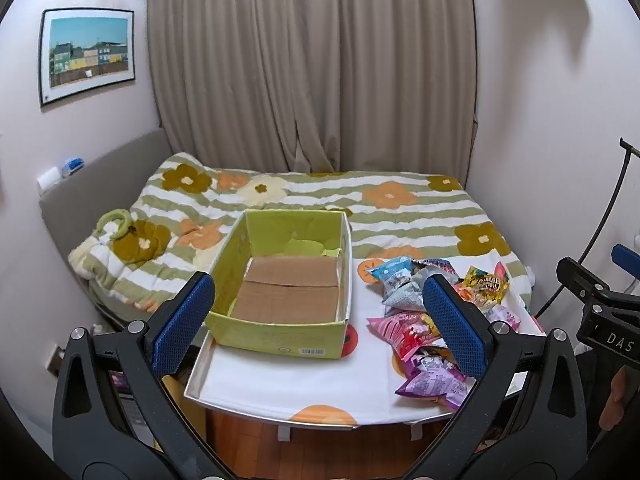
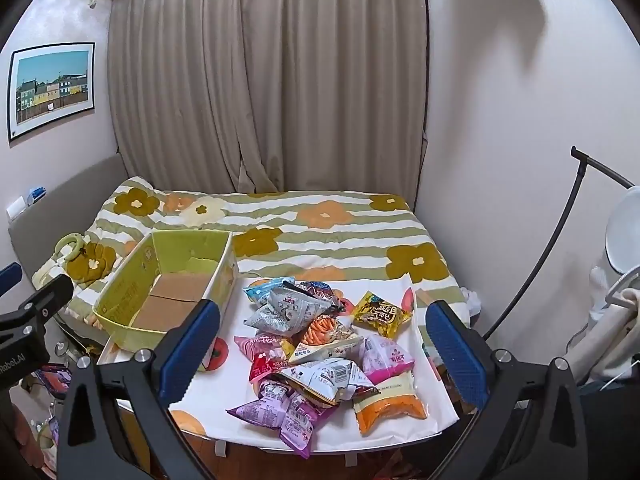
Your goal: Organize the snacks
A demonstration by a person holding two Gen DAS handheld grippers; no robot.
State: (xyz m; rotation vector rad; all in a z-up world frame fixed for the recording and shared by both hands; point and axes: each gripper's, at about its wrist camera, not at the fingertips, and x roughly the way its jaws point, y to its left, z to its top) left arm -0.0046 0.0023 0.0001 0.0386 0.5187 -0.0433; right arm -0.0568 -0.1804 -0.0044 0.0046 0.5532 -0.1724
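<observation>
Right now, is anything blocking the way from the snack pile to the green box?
Nothing visible does. The snack packets lie heaped on the white table, and the green box stands open-topped and empty just to their left, with only bare tabletop between. The right gripper hovers near the pile, jaws open, holding nothing.

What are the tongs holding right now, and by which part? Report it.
Nothing is held. The left tongs and the right tongs both stand open and empty, above the table; the snack packets lie loose beside the empty green box.
</observation>
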